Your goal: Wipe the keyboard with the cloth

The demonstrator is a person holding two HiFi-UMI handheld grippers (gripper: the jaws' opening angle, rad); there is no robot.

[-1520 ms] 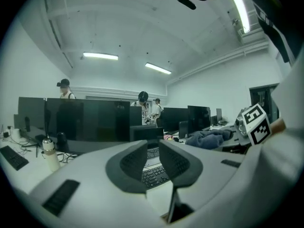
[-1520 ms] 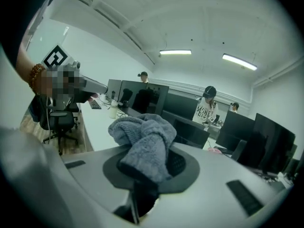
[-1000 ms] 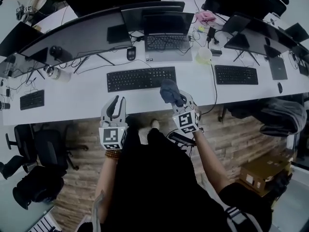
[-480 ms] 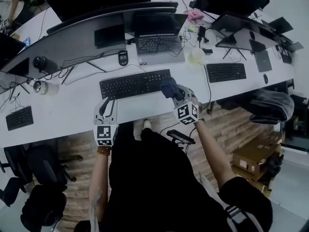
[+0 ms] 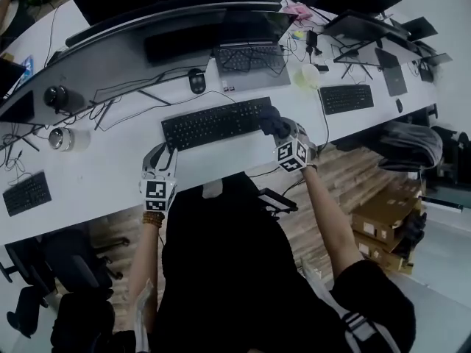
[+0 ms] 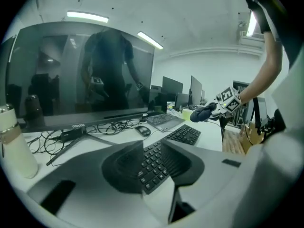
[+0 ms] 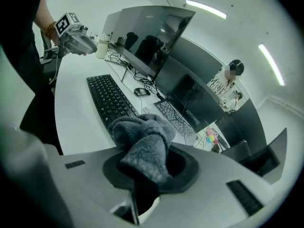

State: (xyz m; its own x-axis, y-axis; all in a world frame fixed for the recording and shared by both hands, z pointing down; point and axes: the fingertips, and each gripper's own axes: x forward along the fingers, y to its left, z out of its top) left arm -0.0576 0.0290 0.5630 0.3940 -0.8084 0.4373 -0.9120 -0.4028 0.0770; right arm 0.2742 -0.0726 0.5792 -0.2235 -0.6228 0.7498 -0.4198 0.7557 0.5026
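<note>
A person at a long white tabletop (image 5: pixel 110 153) is holding a two-jaw gripper in each hand over a black keyboard (image 5: pixel 217 122). Just off the keyboard's left front corner, the left gripper (image 5: pixel 163 155) is hovering at the tabletop's near edge, pointing across the keys. Its jaws are standing a little apart, have just been opening and are gripping nothing; the keyboard's near keys are showing through the gap beyond them. Behind the keyboard, a dark mouse (image 5: pixel 196 81) is lying among loose cables. An open laptop (image 5: pixel 254 59) is sitting to the right of it, beneath a wide curved monitor (image 5: pixel 147 39). At the keyboard's right end, a bunched grey cloth (image 5: pixel 274 121) is sitting over the last keys, though whether it is touching them cannot be told. The right gripper (image 5: pixel 284 133), just beside that right end, is clamping the cloth, its jaws closed on the fabric, which is bulging out ahead of them. Further right, well apart from the keyboard, a second black keyboard (image 5: pixel 346 98) is lying on the same tabletop.
</note>
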